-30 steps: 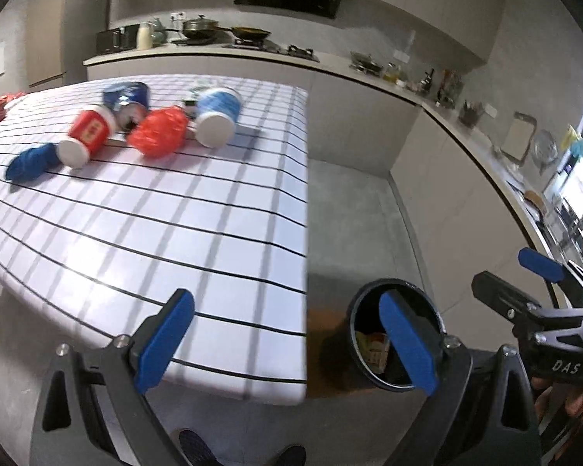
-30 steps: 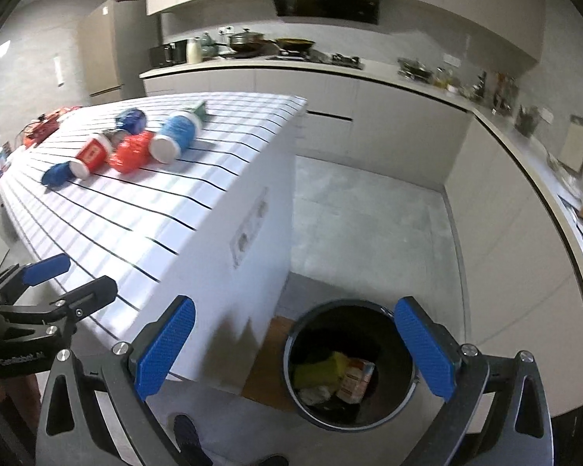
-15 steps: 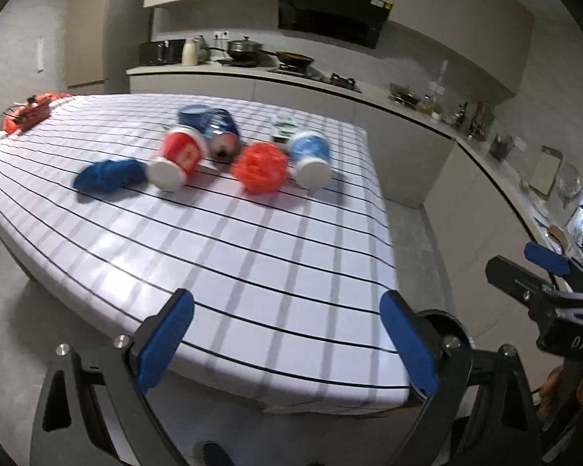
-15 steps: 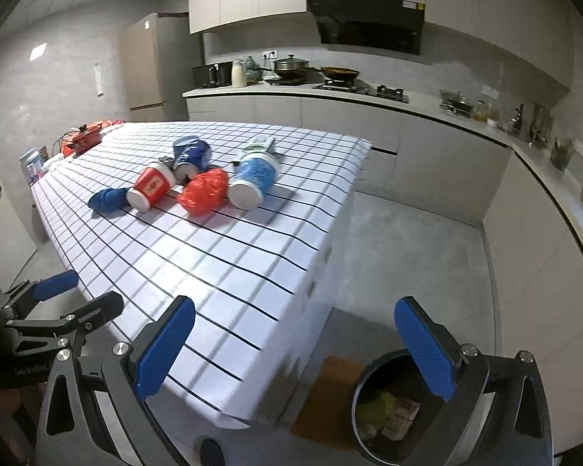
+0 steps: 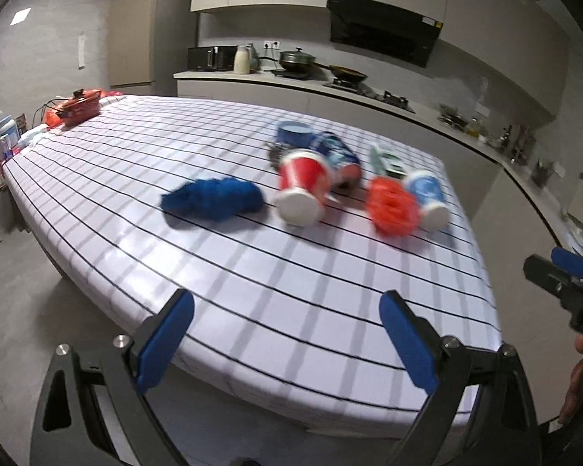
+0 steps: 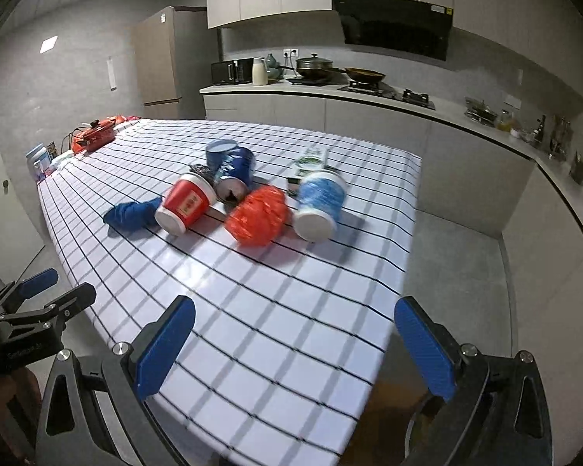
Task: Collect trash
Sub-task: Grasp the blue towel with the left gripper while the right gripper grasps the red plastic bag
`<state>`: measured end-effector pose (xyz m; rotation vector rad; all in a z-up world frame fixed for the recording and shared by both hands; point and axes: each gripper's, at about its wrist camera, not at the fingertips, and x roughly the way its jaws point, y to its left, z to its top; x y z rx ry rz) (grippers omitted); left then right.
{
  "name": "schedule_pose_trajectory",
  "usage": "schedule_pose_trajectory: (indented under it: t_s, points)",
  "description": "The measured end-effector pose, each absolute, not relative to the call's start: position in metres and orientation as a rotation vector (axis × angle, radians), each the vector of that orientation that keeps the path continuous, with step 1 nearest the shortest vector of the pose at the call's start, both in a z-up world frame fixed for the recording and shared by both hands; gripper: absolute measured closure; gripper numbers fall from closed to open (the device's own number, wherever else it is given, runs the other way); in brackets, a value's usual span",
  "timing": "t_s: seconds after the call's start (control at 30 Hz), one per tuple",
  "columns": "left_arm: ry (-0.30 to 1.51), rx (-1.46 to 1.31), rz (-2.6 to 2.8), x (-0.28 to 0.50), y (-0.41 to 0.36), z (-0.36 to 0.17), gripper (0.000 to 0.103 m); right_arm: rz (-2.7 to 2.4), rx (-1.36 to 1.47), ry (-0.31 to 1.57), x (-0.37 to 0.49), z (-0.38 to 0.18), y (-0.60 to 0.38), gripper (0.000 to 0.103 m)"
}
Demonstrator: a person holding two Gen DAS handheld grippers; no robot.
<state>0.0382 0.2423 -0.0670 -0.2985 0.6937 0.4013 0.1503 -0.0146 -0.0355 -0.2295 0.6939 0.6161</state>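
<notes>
- The left gripper (image 5: 285, 334) hangs over the near edge of the table (image 5: 291, 291), its blue pads (image 5: 167, 339) spread wide with nothing between them
- The right gripper (image 6: 293, 343) sits above the table's near corner, fingers likewise released and empty; the left view catches it at the right border
- Low in the right view, behind the right-hand finger, a dark round bin rim (image 6: 418, 419) shows on the floor beside the table
- The trash lies in a cluster across the middle of the checked cloth, well apart from both grippers
- Nearest: a crumpled blue wad (image 5: 213, 198), a red cup (image 5: 303, 188) on its side, a red mesh ball (image 5: 392, 206) and a blue-and-white cup (image 5: 427, 198) touching that ball
- Behind them: a dark blue can (image 6: 233, 174) lying down, a blue cup (image 6: 220, 153) and a green-and-white carton (image 6: 311, 159)
- At the far left table end stands a red pot (image 5: 79, 105)
- Beyond, a kitchen counter (image 6: 330, 91) with cookware
</notes>
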Motion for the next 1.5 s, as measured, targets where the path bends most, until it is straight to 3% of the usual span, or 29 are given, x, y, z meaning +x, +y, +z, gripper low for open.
schedule_pose_trajectory:
  t_s: [0.3,0.37,0.53,0.83,1.03,1.1,1.17,1.2,1.23,1.27,1.37,1.5]
  points:
    - [0.707,-0.298,0.464,0.069,0.321,-0.087,0.006,0.604,-0.224,0.701,0.186,-0.055,0.066,0.004]
    - [0.704,-0.301,0.456,0.076,0.330,-0.089,0.007,0.598,-0.225,0.708,0.194,-0.060,0.077,0.008]
    - [0.725,-0.323,0.434,0.101,0.357,-0.101,0.012,0.576,-0.228,0.737,0.217,-0.074,0.101,0.009]
    - [0.780,-0.331,0.390,0.138,0.375,-0.116,0.012,0.530,-0.253,0.792,0.255,-0.099,0.128,0.012]
    - [0.821,-0.347,0.373,0.151,0.384,-0.127,0.012,0.526,-0.258,0.843,0.267,-0.117,0.140,0.024]
    - [0.823,-0.348,0.365,0.152,0.384,-0.128,0.013,0.531,-0.250,0.858,0.269,-0.121,0.142,0.033]
    - [0.817,-0.338,0.352,0.153,0.383,-0.128,0.023,0.534,-0.246,0.871,0.272,-0.125,0.145,0.042]
    - [0.815,-0.337,0.345,0.154,0.384,-0.128,0.030,0.536,-0.240,0.874,0.273,-0.126,0.146,0.055]
    - [0.809,-0.341,0.333,0.153,0.384,-0.126,0.047,0.536,-0.236,0.878,0.273,-0.127,0.146,0.058]
    - [0.806,-0.348,0.326,0.152,0.385,-0.126,0.050,0.538,-0.230,0.878,0.274,-0.127,0.147,0.062]
    - [0.789,-0.379,0.304,0.150,0.387,-0.122,0.056,0.550,-0.216,0.870,0.272,-0.124,0.145,0.071]
    - [0.745,-0.366,0.309,0.136,0.382,-0.105,0.056,0.562,-0.202,0.844,0.265,-0.112,0.139,0.074]
